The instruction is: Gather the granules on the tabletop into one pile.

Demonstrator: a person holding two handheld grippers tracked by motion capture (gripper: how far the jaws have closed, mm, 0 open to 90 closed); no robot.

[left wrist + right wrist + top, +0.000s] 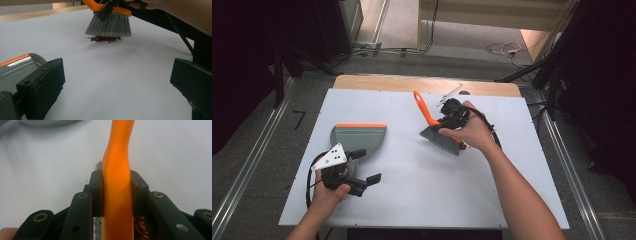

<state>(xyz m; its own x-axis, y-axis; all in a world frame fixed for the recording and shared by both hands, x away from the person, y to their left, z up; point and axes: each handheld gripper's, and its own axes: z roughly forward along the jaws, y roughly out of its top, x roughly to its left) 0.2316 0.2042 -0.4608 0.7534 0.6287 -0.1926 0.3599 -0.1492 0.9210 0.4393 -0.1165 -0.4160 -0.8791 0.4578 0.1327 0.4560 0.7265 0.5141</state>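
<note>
We see the right gripper (451, 119) pinching the orange handle of a brush (432, 122), its 2 jaws pressed against the handle's sides, bristles down on the white bench (412, 200) over a small pile of red beads (103, 38). The left gripper (364, 165) rests spread and empty just beside a grey dustpan (359, 136).
</note>
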